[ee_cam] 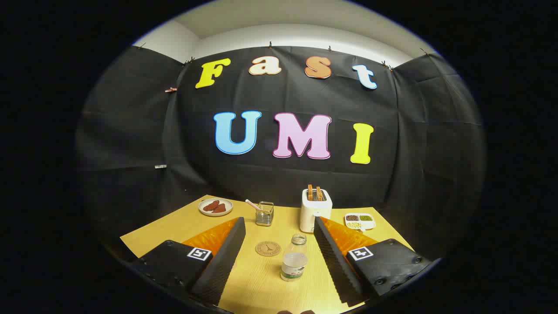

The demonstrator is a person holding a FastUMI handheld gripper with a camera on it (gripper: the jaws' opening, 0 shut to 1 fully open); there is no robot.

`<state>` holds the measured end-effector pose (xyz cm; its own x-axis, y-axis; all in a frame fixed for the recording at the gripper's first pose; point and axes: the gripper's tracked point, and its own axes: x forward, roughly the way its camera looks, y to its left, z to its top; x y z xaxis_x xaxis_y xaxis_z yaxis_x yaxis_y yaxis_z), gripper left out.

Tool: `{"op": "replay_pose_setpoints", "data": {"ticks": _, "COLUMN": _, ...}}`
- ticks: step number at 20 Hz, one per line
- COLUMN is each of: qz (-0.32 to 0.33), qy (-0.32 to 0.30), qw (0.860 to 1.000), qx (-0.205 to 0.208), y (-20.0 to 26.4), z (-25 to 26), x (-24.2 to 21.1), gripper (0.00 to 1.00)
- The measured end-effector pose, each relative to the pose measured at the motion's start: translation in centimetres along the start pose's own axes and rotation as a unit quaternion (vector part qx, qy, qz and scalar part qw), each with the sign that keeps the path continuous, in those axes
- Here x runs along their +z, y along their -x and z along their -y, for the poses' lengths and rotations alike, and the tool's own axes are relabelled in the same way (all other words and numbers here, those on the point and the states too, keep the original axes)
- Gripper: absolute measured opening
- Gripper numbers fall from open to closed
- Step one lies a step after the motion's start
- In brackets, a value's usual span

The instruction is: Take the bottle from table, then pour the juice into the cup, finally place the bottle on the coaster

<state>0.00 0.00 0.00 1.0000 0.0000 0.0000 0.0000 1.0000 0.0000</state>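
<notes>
A clear, uncapped bottle (295,258) with a little liquid and a green label stands upright on the wooden table (261,283), between my two fingers and nearer the right one. My gripper (279,223) is open, with both fingers well apart from the bottle. A round cork coaster (267,248) lies just left of the bottle. Beyond the coaster stands a small glass cup (264,213) with a striped straw in it.
A white toaster (315,209) with toast slices stands beyond the bottle, close to the right fingertip. A plate of reddish food (215,206) sits at the back left. A white divided dish of grains (359,220) is at the back right.
</notes>
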Motion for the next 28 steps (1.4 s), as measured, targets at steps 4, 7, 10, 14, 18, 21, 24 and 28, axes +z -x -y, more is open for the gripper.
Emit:
{"op": "replay_pose_setpoints", "data": {"ticks": 4, "qz": -0.004, "qy": 0.004, "qw": 1.0, "qx": -0.001, "y": 0.1, "z": 0.0, "x": -0.4, "gripper": 0.98}}
{"op": "replay_pose_setpoints", "data": {"ticks": 7, "qz": -0.006, "qy": 0.01, "qw": 1.0, "qx": -0.006, "y": 0.3, "z": 0.4, "x": -0.5, "gripper": 0.98}}
{"op": "replay_pose_setpoints", "data": {"ticks": 10, "qz": -0.001, "qy": 0.01, "qw": 1.0, "qx": -0.013, "y": 0.3, "z": 0.9, "x": -0.3, "gripper": 0.98}}
{"op": "replay_pose_setpoints", "data": {"ticks": 14, "qz": -0.005, "qy": 0.008, "qw": 1.0, "qx": -0.011, "y": 0.2, "z": 0.4, "x": -1.0, "gripper": 0.98}}
{"op": "replay_pose_setpoints", "data": {"ticks": 18, "qz": -0.014, "qy": -0.009, "qw": 1.0, "qx": -0.013, "y": 0.2, "z": 0.4, "x": -1.5, "gripper": 0.98}}
{"op": "replay_pose_setpoints", "data": {"ticks": 21, "qz": -0.025, "qy": -0.012, "qw": 0.999, "qx": -0.027, "y": 0.0, "z": 1.3, "x": -2.0, "gripper": 0.98}}
{"op": "replay_pose_setpoints", "data": {"ticks": 24, "qz": -0.02, "qy": -0.011, "qw": 0.999, "qx": -0.039, "y": 0.0, "z": 2.2, "x": -2.0, "gripper": 0.98}}
{"op": "replay_pose_setpoints", "data": {"ticks": 28, "qz": -0.021, "qy": -0.014, "qw": 0.999, "qx": -0.039, "y": -0.2, "z": 2.7, "x": -2.3, "gripper": 0.98}}
